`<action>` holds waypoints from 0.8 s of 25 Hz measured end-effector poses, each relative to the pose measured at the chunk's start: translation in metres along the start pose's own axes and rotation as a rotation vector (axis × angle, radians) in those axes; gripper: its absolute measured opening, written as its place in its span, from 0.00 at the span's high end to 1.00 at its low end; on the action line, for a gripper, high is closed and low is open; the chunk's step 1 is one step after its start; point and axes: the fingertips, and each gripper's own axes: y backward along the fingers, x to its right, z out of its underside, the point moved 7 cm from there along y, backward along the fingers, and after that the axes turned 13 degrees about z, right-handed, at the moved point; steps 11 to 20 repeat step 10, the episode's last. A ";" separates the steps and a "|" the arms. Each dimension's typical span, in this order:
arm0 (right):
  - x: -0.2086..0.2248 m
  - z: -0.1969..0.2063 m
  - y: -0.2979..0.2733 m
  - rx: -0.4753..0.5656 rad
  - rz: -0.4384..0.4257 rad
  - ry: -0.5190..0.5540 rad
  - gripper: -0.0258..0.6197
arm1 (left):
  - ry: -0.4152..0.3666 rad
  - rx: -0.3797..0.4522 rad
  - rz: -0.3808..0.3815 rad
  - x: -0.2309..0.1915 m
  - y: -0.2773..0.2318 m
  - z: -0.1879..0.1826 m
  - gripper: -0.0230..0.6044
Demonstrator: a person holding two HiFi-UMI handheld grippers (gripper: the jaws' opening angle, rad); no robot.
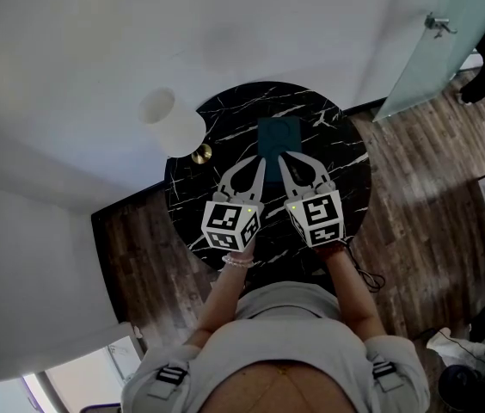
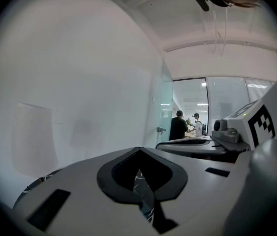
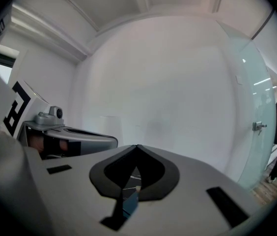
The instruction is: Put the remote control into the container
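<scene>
Head view: left tool (image 1: 259, 159) and right tool (image 1: 282, 156) side by side, near level, tips just at the teal container (image 1: 277, 134) on the round bench (image 1: 346, 179). Left gripper view: jaws pressed together, empty. Right gripper view: jaws likewise together, empty.

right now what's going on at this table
A person holds a gripper in each hand over a round black marble table. The left gripper and the right gripper are both shut and empty, side by side, with their tips at the near edge of a dark teal container. No remote control shows in any view.
</scene>
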 end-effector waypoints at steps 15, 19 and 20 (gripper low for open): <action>0.000 -0.002 0.001 -0.003 -0.007 0.002 0.94 | 0.001 -0.006 0.007 0.001 -0.002 -0.001 0.95; 0.000 -0.002 0.001 -0.003 -0.007 0.002 0.94 | 0.001 -0.006 0.007 0.001 -0.002 -0.001 0.95; 0.000 -0.002 0.001 -0.003 -0.007 0.002 0.94 | 0.001 -0.006 0.007 0.001 -0.002 -0.001 0.95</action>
